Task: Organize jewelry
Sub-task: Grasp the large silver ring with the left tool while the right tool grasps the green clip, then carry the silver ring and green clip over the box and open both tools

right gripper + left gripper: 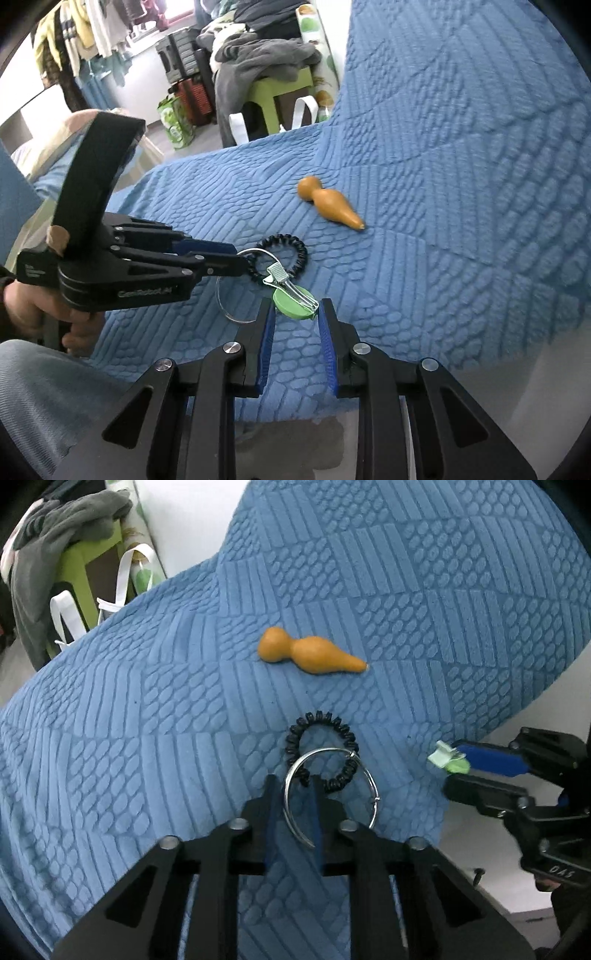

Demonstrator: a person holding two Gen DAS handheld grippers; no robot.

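At the left of the right wrist view, a person's hand [55, 314] holds the left gripper [242, 263], whose jaws are closed on a thin silver hoop [332, 794]. In the left wrist view the hoop's wire runs between the blue pads, and the ring stands tilted up off the cover, overlapping a black coil hair tie [325, 757] that lies flat just beyond the fingertips. Whether hoop and tie are linked I cannot tell.

Further right, the right gripper [295, 310] clamps a green hair clip [293, 304] at its fingertips: a round green disc with a silver metal clasp. The clip's long axis runs from upper left to lower right across the jaws, with the clasp end pointing toward the hoop and the tie. The two grippers are near each other, tips almost meeting over the tie, so the left one is nearer the tie and the right one needs only a short reach to it.

To the right and beyond, an orange gourd-shaped piece [330, 206] lies on its side, well apart from both grippers, narrow tip pointing right.

Everything rests on a blue quilted bedcover [461, 258] with a raised pattern, soft and uneven. Behind it stand a green stool [280, 92] draped with grey clothes [258, 55], and hanging garments.
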